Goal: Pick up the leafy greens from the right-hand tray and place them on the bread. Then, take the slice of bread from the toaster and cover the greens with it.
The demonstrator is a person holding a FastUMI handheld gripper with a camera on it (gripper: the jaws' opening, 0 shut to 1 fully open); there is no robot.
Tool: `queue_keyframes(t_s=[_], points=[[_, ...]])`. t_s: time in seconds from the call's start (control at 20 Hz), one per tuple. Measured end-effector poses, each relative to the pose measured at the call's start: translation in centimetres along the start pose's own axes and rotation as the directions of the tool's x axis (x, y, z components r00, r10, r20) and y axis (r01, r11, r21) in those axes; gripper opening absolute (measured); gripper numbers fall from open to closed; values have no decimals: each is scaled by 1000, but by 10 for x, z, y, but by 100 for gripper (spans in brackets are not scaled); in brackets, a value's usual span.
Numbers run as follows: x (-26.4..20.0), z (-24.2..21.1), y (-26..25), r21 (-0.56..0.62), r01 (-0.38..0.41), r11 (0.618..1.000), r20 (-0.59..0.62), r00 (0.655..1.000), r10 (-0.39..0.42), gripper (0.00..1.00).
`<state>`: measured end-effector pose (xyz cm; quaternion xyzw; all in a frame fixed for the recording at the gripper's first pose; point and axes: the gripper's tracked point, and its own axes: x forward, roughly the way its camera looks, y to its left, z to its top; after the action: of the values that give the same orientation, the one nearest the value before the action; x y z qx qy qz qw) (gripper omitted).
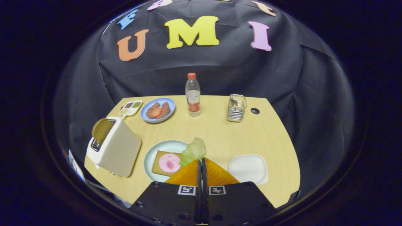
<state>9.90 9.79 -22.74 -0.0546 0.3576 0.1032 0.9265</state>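
Observation:
My gripper is shut on a pale green leaf of greens, which sticks up from the fingertips. It hangs over the right rim of a light round plate. On that plate lies a slice of bread topped with a pink round of ham. To the right of the fingers sits a white tray with nothing on it. At the left stands a cream toaster with a brown slice of bread sticking out of its slot.
At the back of the wooden table stand a blue plate of food, a small divided dish, a water bottle and a wire basket. A round hole is beside the basket.

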Motion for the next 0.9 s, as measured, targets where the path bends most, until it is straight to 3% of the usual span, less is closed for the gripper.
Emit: queue_keyframes(t_s=[0.45,0.6,0.9], points=[[25,-20,138,-58,-137,989,-70,989,133,1],[59,-26,139,-60,-107,992,-120,988,99,1],[125,-39,88,-4,1,1000,-211,978,-2,1]])
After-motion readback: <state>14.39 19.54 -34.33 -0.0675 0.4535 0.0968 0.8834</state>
